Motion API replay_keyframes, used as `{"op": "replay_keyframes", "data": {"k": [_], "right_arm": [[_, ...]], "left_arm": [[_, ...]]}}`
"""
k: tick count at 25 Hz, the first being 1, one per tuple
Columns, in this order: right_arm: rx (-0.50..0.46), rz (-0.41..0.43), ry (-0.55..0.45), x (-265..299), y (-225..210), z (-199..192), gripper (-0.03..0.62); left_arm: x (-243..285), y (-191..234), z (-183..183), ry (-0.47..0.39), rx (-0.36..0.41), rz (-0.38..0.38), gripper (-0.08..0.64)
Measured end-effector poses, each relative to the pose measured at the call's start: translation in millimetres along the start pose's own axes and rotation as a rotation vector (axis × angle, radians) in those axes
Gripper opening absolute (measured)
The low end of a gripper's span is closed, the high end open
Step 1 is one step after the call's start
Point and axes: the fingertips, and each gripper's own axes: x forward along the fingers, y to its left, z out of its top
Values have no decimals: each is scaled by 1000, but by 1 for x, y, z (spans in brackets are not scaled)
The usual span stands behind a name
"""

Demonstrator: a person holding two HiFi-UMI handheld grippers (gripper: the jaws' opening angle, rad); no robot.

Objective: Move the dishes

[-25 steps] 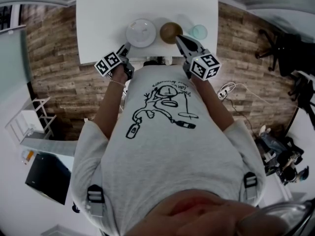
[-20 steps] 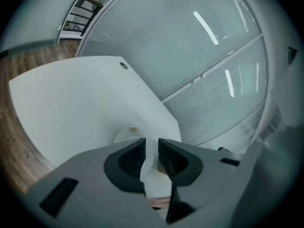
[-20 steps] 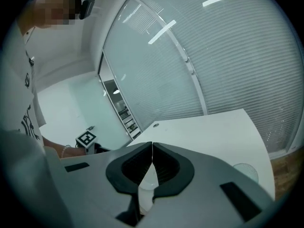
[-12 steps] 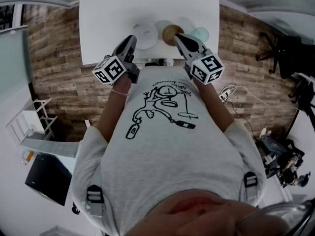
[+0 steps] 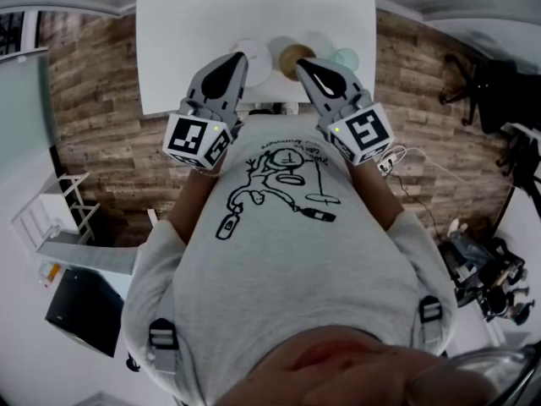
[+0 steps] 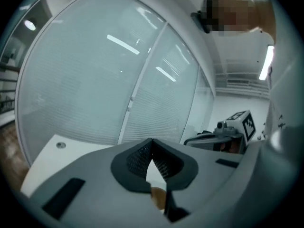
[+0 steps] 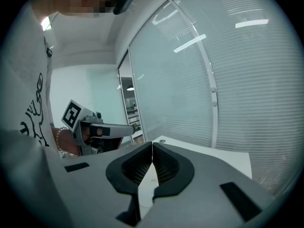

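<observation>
Left gripper (image 5: 240,57), just closed, and right gripper (image 5: 301,63) both shut, empty; white plate (image 5: 260,60), brown bowl (image 5: 289,54), teal cup (image 5: 344,57) along desk's (image 5: 254,7) near edge.

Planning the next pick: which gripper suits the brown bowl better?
Probably right: the right gripper points at the brown bowl; the left gripper, its jaws just closed empty, overlaps the white plate. Both shut.

We see the left gripper (image 6: 152,142) w/ jaws that have just been closing: ribbed pads (image 6: 137,159) now meet tip to tip, nothing between them. Thru the gap below the pads there's a bit of white table (image 6: 61,158) & a brown patch (image 6: 159,197), too small to ID. A small round fitting (image 6: 60,145) sits near the table's far left edge. Behind is a frosted glass wall (image 6: 95,80). At right is the right gripper (image 6: 190,140) w/ its marker cube (image 6: 247,123), approx level, pointing left.
</observation>
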Motion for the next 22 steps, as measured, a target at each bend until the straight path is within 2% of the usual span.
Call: {"op": "replay_keyframes", "data": {"k": [3, 6, 13, 17, 22], "right_arm": [[-43, 0, -29, -2, 5, 15, 35], [-57, 0, -44, -3, 11, 27, 35], [-91, -20, -90, -9, 16, 50, 35], [-97, -26, -110, -13, 18, 59, 35], [-101, -35, -120, -16, 18, 64, 35]], "left_arm": [[2, -18, 15, 2, 123, -15, 3], [2, -29, 27, -13, 185, -32, 3], [4, -44, 46, -55, 256, -64, 3], [6, -53, 47, -51, 290, -84, 3], [10, -59, 47, -45, 282, -106, 2]]}}
